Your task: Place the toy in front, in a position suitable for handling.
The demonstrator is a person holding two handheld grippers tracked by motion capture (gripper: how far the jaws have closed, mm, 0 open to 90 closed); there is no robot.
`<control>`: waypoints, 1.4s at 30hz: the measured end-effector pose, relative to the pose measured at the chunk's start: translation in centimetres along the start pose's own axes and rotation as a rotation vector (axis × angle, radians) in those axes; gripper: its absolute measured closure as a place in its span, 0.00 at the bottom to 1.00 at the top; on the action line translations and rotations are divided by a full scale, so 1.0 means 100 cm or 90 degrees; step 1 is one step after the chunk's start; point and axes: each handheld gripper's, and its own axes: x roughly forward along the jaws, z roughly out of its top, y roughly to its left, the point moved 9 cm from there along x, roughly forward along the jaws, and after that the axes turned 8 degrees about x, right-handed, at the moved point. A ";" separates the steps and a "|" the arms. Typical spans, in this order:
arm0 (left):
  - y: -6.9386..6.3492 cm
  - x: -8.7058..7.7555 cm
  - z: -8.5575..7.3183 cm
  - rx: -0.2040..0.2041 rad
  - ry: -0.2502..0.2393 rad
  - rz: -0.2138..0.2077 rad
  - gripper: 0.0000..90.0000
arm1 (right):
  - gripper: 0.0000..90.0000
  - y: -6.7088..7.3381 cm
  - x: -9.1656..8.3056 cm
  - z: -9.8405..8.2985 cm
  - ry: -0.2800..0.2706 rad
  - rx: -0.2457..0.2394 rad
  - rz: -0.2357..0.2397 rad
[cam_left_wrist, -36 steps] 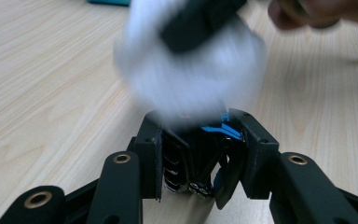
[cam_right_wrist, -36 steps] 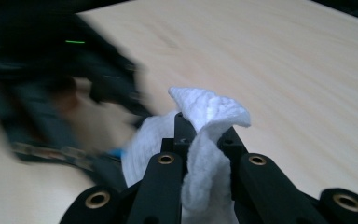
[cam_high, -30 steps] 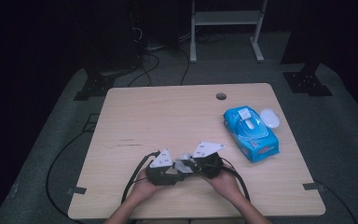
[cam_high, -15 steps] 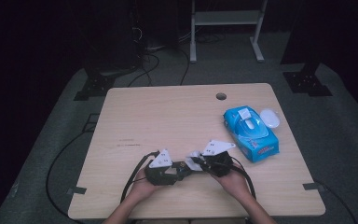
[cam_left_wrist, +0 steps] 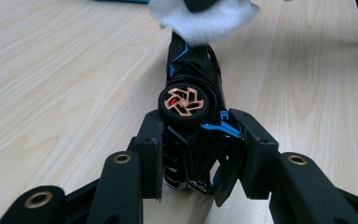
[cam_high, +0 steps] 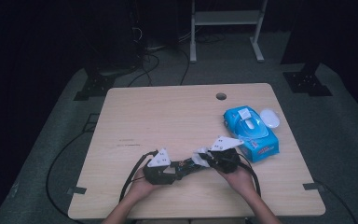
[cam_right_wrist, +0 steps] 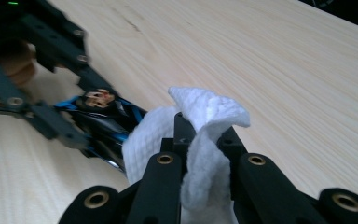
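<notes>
Rightward-shifted tissue (cam_right_wrist: 200, 135) in right jaws, seemingly against clamped toy car (cam_left_wrist: 191, 116).

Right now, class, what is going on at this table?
A person works two hand-held grippers at a light wooden table. The left gripper is clamped on a black toy car with blue trim and copper wheels. The right gripper pinches a white wipe against the car's far end, apparently cleaning it. A blue wipes pack lies nearby.
</notes>
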 end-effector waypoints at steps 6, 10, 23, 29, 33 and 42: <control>0.001 0.000 0.000 -0.001 -0.005 -0.004 0.65 | 0.92 -0.038 -0.014 -0.009 -0.003 0.069 -0.044; 0.001 0.000 -0.001 -0.002 -0.003 -0.006 0.65 | 0.92 -0.022 -0.011 -0.003 -0.018 0.066 0.003; 0.002 0.000 -0.001 0.000 -0.005 -0.006 0.65 | 0.92 -0.020 -0.012 0.001 -0.026 0.063 0.015; 0.001 0.000 0.000 0.005 -0.004 -0.005 0.65 | 0.92 -0.030 -0.009 -0.006 -0.005 0.066 -0.006; 0.001 0.001 0.000 0.005 -0.005 -0.007 0.65 | 0.92 -0.024 -0.012 -0.003 -0.014 0.064 0.002; 0.001 0.002 0.001 0.005 -0.003 -0.006 0.65 | 0.92 -0.011 -0.002 0.001 0.000 0.037 0.001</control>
